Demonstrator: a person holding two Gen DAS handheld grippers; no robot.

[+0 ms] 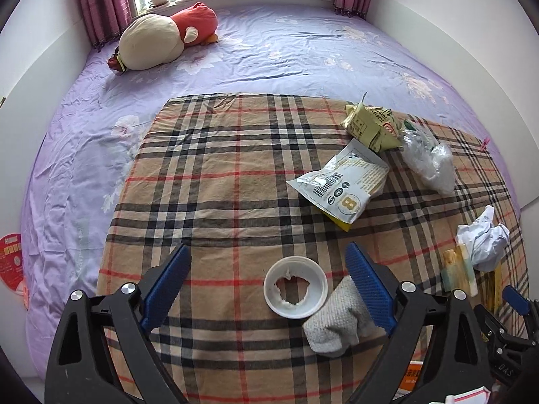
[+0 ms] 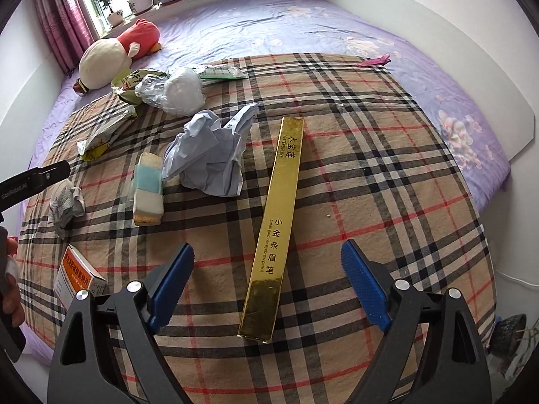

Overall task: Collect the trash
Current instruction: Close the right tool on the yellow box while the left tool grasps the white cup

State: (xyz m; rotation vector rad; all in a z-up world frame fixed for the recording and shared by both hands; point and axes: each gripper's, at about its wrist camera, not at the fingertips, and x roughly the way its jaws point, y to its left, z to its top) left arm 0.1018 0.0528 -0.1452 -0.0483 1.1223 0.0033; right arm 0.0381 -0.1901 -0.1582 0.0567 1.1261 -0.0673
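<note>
Left wrist view: my left hand-held gripper stands spread wide, nothing pinched, pointing down at the plaid cloth on the bed. A white ring with a torn middle lies flat between the blue pads, and a grey rag sits just beside it, touching the right pad. I'd judge the ring is my target — to take it cleanly I should centre on it so the pads meet its rim and not the rag.

Right wrist view: my right hand-held gripper is equally spread and empty. The gold box lies lengthwise between the pads, its near end closest. I'd close across its narrow width near that end, keeping square to it so it does not swivel. Crumpled paper and a sponge wait further off, to the left.
</note>
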